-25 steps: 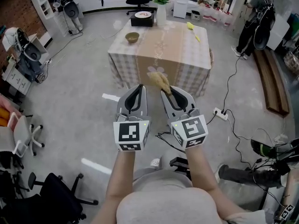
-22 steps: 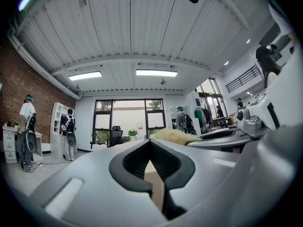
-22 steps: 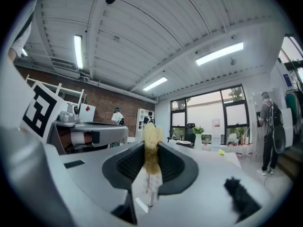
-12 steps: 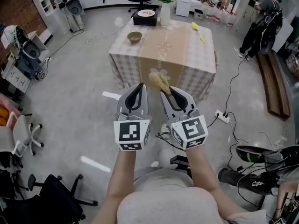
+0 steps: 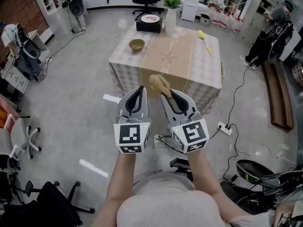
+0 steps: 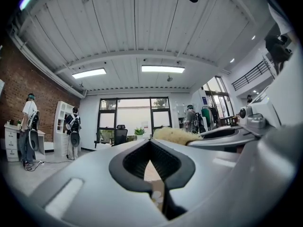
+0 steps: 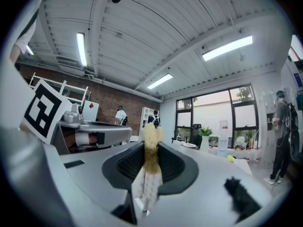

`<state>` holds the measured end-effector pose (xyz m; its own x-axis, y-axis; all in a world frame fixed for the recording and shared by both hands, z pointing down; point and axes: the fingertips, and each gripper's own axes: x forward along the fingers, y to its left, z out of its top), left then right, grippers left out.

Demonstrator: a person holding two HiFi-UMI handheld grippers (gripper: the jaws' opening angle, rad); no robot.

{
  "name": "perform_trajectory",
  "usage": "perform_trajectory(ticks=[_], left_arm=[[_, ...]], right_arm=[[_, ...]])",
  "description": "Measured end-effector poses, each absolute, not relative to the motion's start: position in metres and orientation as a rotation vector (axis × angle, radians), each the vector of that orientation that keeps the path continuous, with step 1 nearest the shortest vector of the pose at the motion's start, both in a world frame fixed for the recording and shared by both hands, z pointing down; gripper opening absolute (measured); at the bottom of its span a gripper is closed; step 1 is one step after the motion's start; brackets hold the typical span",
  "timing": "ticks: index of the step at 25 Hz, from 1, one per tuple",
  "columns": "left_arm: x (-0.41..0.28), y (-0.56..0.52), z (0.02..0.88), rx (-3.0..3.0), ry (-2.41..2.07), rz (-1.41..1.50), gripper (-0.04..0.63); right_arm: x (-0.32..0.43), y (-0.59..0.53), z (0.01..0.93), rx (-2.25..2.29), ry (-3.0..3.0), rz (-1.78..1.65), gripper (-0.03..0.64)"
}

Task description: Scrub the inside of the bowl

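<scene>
Right claw point(image 7: 150, 148): closed on a pale yellow scrubber point(image 7: 151, 137), pinched between the pads. Left claw point(image 6: 150, 148): jaws together, nothing between them. In the head view both claws sit side by side in front of the person as a second ago, while the table point(image 5: 189, 74) now lies lower and nearer in the frame. I judge this an approach on foot; scrubbing has not begun. The bowl point(image 5: 137, 45) stands on the table near its left edge, well apart from both claws. It sits upright with its mouth up; being round, it shows no long axis. Its contents, if any, are too small to tell. The scrubber's long axis runs along the jaws, its tufted end projecting past the tips toward the table.
</scene>
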<state>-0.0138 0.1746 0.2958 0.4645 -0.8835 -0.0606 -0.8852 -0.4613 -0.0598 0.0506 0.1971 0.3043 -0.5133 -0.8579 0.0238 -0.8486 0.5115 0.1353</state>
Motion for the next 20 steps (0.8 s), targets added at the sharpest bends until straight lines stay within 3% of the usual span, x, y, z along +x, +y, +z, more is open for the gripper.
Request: perform_trajectory(ticks=[20], left_arm=[[0.002, -0.003, 0.310, -2.564, 1.706, -0.061, 0.005]], right_arm=[[0.072, 0.014, 0.319, 1.384, -2.727, -0.070, 0.086]])
